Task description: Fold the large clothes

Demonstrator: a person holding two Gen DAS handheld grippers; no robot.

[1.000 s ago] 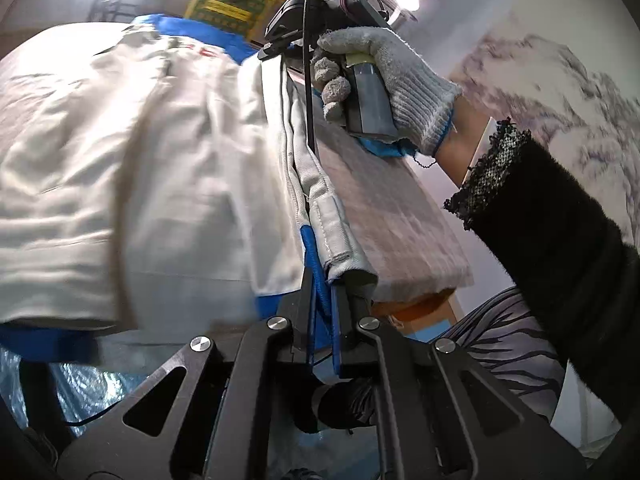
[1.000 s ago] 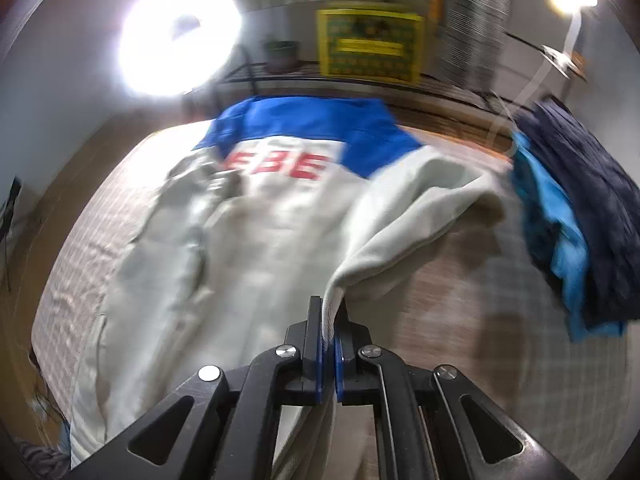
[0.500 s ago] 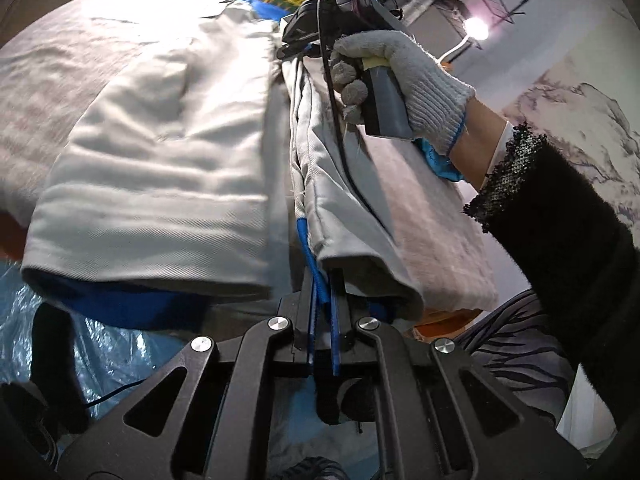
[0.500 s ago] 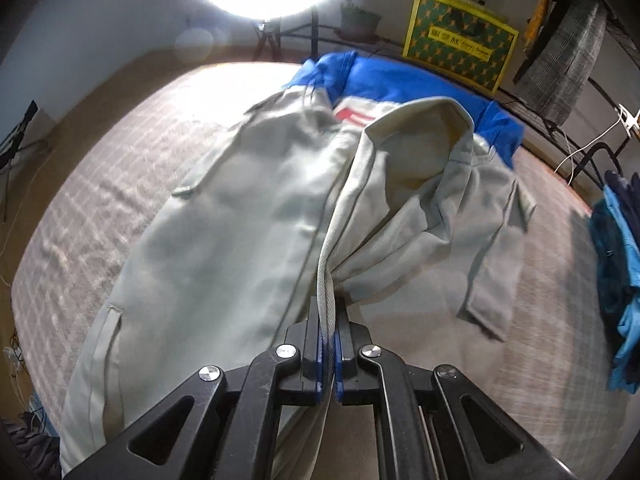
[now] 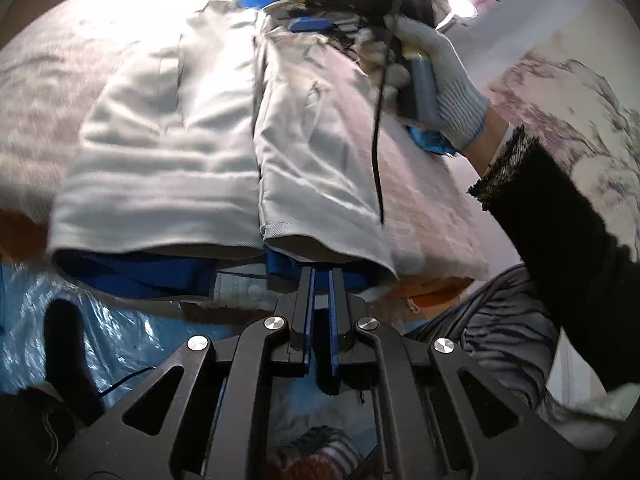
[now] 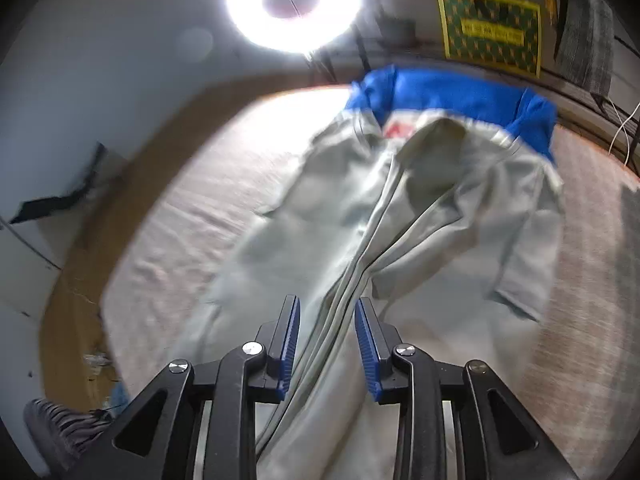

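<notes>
Jacket (image 6: 404, 216) blurred on bed (image 6: 224, 184), hem between opening right tool (image 6: 327, 344).

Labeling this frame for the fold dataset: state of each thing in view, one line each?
Jacket: spread on the bed, one front panel folded over the other.
Left gripper: at the jacket's hem, pads slightly apart in this view.
Right gripper: jaws opening, zipper edge lying loose between them.
Ring light: on.
Bed: covered with a checked sheet.

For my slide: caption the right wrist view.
Right gripper opening, jacket hem edge loose between its fingers, on a bed.
</notes>
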